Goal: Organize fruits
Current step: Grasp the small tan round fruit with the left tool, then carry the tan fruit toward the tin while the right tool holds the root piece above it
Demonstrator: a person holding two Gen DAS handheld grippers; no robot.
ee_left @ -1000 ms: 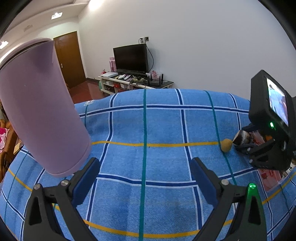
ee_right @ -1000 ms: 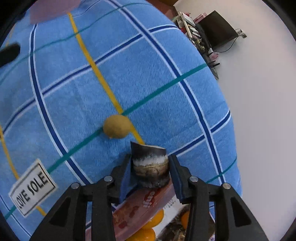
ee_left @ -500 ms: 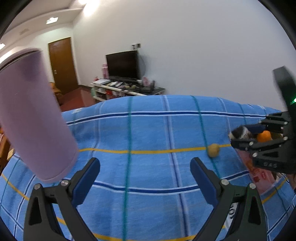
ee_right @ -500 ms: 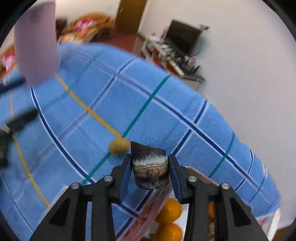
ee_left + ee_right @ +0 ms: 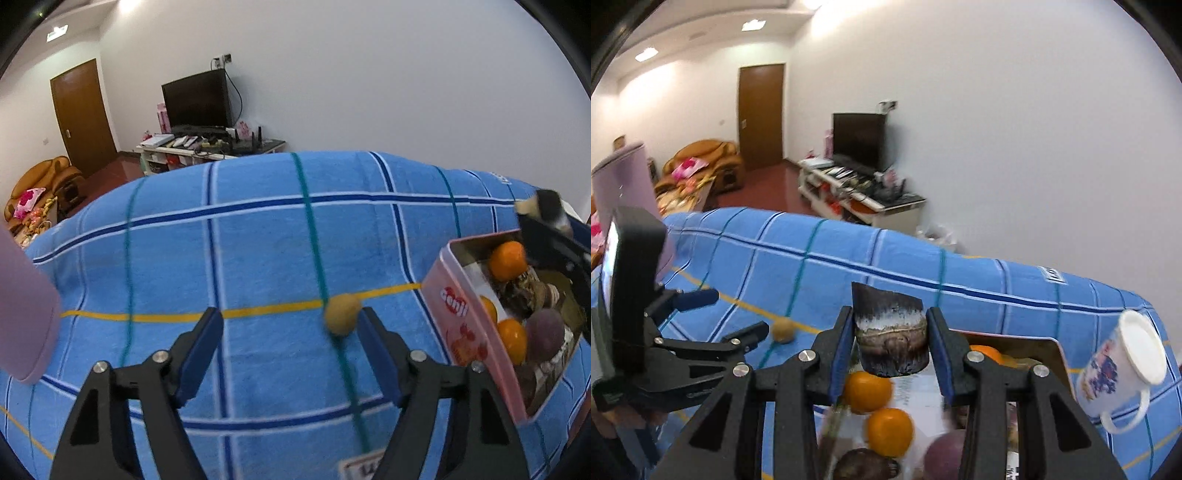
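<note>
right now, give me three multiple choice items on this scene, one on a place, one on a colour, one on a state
1. Where does the small round tan fruit lie?
A. inside the tin
B. on the blue checked cloth, outside the tin
C. in the mug

2. What colour is the rectangular metal tin outside?
A. green
B. black
C. pink

3. What is between the right claw's pads?
A. a dark brown cut chunk with a pale band
B. an orange
C. nothing

Answers: 1 B, it sits on a yellow stripe short of the tin's corner. 2 C, the printed wall is pink. 3 A, both blue pads press its sides above the oranges.
</note>
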